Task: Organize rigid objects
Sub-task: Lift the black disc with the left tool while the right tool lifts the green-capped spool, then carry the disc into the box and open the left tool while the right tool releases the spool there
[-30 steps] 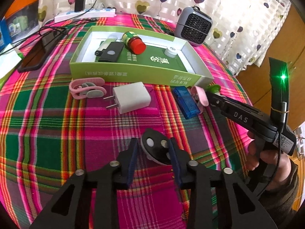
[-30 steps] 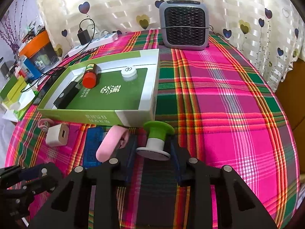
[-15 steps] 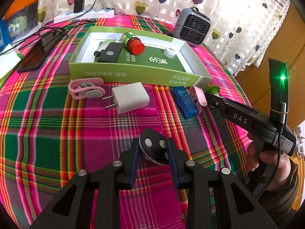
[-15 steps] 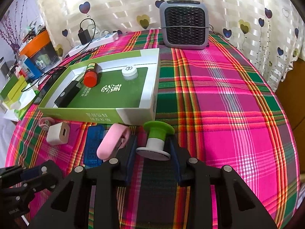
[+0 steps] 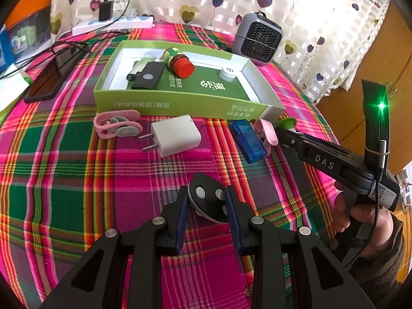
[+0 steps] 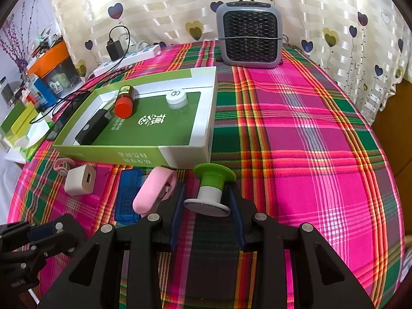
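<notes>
My left gripper (image 5: pixel 207 200) is shut on a small black oval device (image 5: pixel 208 197) with round pads, just above the plaid cloth. My right gripper (image 6: pixel 204 195) is shut on a green-topped white spool (image 6: pixel 212 188) that stands close to the front right corner of the green box (image 6: pixel 108 153). In the box lie a red-capped bottle (image 6: pixel 125 101), a black case (image 6: pixel 94 127) and a white cap (image 6: pixel 176 99). In front of the box lie a white charger (image 5: pixel 175 135), a pink clip (image 5: pixel 117 127), a blue stick (image 5: pixel 247 141) and a pink oval piece (image 6: pixel 153 193).
A grey heater (image 6: pixel 248 38) stands at the back of the table. A power strip (image 5: pixel 113 24) with cables and a dark phone (image 5: pixel 55 77) lie at the back left. Boxes and clutter (image 6: pixel 28 103) stand beyond the left table edge. A curtain hangs behind.
My left gripper's fingers have closed in from either side onto the black oval device. The right gripper has held still on the spool.
</notes>
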Demonstrator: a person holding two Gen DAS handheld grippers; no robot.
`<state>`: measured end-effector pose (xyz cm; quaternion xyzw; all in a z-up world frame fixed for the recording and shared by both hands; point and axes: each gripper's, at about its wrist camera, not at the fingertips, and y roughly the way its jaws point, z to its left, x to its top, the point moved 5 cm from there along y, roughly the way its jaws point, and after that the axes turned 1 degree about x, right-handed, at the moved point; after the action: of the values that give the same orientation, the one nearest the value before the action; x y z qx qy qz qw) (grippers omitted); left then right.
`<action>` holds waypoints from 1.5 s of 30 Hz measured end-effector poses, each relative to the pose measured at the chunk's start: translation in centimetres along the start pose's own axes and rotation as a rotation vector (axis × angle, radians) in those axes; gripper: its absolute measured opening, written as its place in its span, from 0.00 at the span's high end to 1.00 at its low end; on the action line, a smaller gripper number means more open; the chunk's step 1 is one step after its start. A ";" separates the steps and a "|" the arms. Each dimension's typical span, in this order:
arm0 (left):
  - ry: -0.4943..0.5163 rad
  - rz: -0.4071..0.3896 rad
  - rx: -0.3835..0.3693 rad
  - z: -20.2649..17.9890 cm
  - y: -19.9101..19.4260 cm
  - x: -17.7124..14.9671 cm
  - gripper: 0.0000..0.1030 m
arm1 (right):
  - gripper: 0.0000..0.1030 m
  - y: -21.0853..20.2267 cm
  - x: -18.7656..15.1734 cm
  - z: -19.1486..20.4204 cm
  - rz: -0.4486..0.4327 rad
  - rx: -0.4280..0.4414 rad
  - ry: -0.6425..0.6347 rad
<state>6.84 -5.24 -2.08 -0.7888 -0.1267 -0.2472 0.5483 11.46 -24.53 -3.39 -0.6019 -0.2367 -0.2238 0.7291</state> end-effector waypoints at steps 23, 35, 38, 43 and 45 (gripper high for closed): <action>0.053 -0.072 -0.006 -0.6 -2.1 2.5 0.73 | 0.66 -2.7 1.6 1.6 -0.051 0.026 -0.041; 0.065 -0.107 -0.013 -0.3 -1.8 6.0 0.73 | 0.66 -2.5 4.1 2.6 -0.064 0.062 -0.076; 0.066 -0.109 -0.013 0.0 -1.3 7.0 0.73 | 0.66 -2.1 5.0 3.0 -0.068 0.074 -0.091; 0.062 -0.111 -0.006 0.5 -0.3 8.7 0.73 | 0.66 -1.4 6.6 3.5 -0.074 0.089 -0.110; 0.066 -0.109 -0.001 0.6 0.3 9.4 0.73 | 0.66 -1.0 7.2 3.8 -0.074 0.095 -0.124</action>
<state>15.08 -5.42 2.50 -0.7726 -0.1512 -0.3024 0.5374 16.27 -21.26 2.47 -0.5703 -0.3138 -0.2015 0.7319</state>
